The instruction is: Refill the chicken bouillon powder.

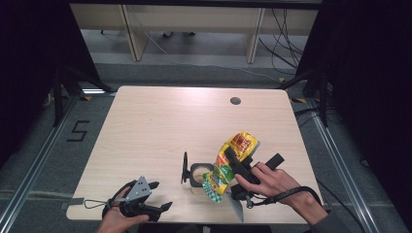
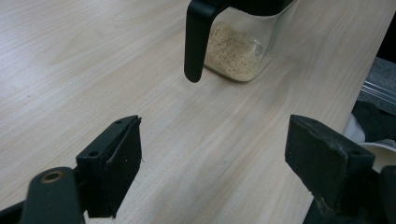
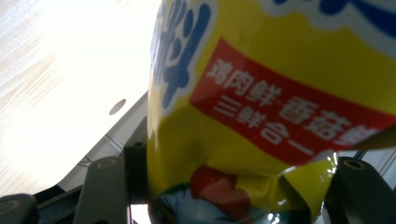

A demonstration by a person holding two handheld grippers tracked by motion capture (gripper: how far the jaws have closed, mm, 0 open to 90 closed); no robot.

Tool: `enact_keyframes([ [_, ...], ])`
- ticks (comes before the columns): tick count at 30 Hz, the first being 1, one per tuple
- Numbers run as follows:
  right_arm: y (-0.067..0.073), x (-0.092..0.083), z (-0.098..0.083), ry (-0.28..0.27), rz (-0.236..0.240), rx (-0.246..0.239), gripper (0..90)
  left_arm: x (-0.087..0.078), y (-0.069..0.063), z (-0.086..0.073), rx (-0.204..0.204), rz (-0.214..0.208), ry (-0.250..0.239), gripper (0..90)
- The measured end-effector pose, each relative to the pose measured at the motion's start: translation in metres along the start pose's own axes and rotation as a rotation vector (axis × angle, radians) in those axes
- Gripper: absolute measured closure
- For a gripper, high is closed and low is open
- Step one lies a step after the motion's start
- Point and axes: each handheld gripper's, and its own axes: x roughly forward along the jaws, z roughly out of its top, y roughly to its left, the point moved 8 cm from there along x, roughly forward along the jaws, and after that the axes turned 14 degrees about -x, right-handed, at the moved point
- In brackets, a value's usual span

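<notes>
A yellow snack-style bag (image 1: 240, 143) with red and green print hangs tilted over a clear container (image 1: 198, 175) that holds beige granules and has a black handle (image 1: 184, 167). My right gripper (image 1: 237, 167) is shut on the bag; in the right gripper view the bag (image 3: 280, 93) is crumpled between the two jaws of the gripper (image 3: 233, 186). My left gripper (image 1: 161, 195) rests near the table's front left edge, open. In the left gripper view the gripper (image 2: 215, 158) has nothing between its jaws, and the container (image 2: 238, 51) and its handle (image 2: 196, 42) stand just ahead.
The light wooden table (image 1: 160, 126) has a round cable hole (image 1: 235, 101) at the back right. Grey floor with rails surrounds it, and a "5" mark (image 1: 77, 131) lies to the left. Desk legs and cables stand beyond the far edge.
</notes>
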Motion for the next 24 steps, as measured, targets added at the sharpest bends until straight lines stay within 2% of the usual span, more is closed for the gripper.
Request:
enact_keyframes([
  [2, -0.0003, -0.0001, -0.0004, 0.002, -0.005, -0.003, 40.8, -0.0003, 0.0002, -0.0005, -0.004, 0.006, 0.004, 18.4],
  [4, 0.0004, 0.0001, -0.0008, -0.002, 0.011, -0.007, 41.3, -0.0002, 0.0004, -0.0004, 0.001, 0.004, 0.005, 18.4],
  [7, -0.0008, -0.0004, -0.0015, 0.006, -0.005, -0.005, 41.4, 0.0000, 0.0000, 0.0001, 0.000, 0.000, 0.000, 18.4],
  [8, -0.0007, -0.0004, -0.0014, 0.004, -0.003, -0.005, 41.4, 0.0000, -0.0004, -0.0002, -0.009, 0.003, -0.002, 18.4],
  [9, -0.0003, 0.0001, -0.0007, -0.002, 0.008, -0.010, 41.5, -0.0001, 0.0000, 0.0002, 0.001, 0.001, -0.001, 18.4],
  [17, -0.0039, -0.0015, -0.0017, 0.001, -0.014, -0.009, 41.6, 0.0000, 0.0006, -0.0002, 0.005, 0.003, 0.005, 18.4],
  [21, -0.0053, -0.0003, -0.0011, -0.004, -0.012, -0.016, 41.6, 0.0013, -0.0011, 0.0000, -0.013, -0.005, -0.008, 18.4],
  [23, -0.0042, 0.0000, -0.0006, -0.006, 0.000, -0.023, 41.6, 0.0008, -0.0002, 0.0000, 0.000, -0.004, -0.003, 18.4],
  [24, -0.0041, -0.0003, 0.0002, -0.006, -0.012, -0.013, 41.6, 0.0002, 0.0000, -0.0001, 0.000, -0.001, 0.002, 18.4],
])
